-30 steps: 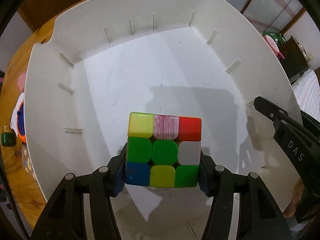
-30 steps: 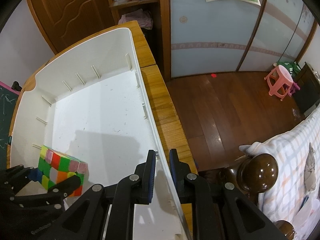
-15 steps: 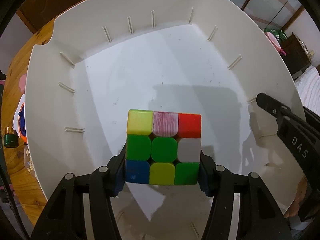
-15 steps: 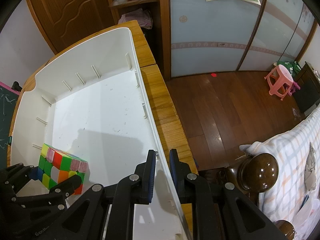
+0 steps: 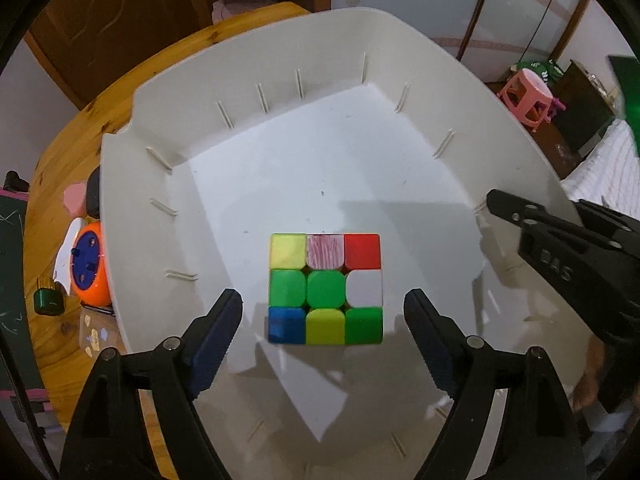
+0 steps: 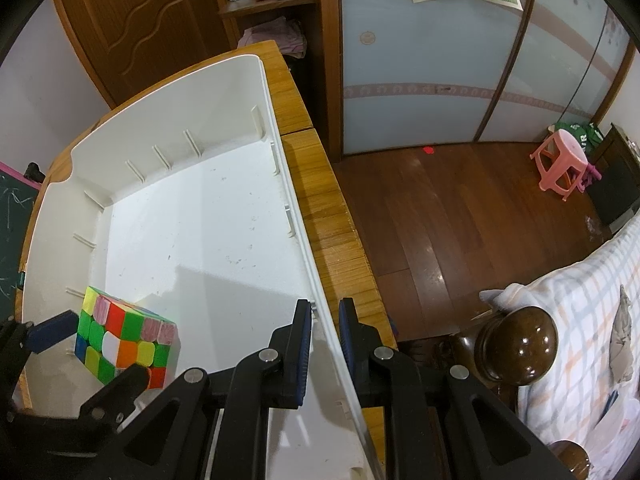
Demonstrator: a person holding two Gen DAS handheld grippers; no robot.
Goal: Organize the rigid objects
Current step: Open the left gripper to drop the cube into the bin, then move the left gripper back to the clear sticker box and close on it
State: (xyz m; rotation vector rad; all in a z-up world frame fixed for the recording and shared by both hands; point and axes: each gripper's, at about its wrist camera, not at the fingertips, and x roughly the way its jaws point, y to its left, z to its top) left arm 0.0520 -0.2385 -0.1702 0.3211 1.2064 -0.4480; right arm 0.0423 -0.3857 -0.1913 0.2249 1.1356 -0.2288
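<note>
A scrambled colour cube rests on the floor of a white plastic bin, near its left wall. My left gripper hovers above the cube. Its jaws are opening and the blue pads stand clear of both cube sides. In the right wrist view the cube sits at the lower left with the left gripper straddling it. My right gripper is shut on the right rim of the bin. The right gripper also shows at the bin's right edge.
The bin stands on a wooden table. Left of the bin lie an orange and blue round toy and a small green object. Right of the table are a wood floor, a pink stool and a bed with a dark bedpost knob.
The left jaws have spread apart and let go of the cube, and the gripper has drawn back upward. The cube stays on the bin floor. The right gripper has not moved.
</note>
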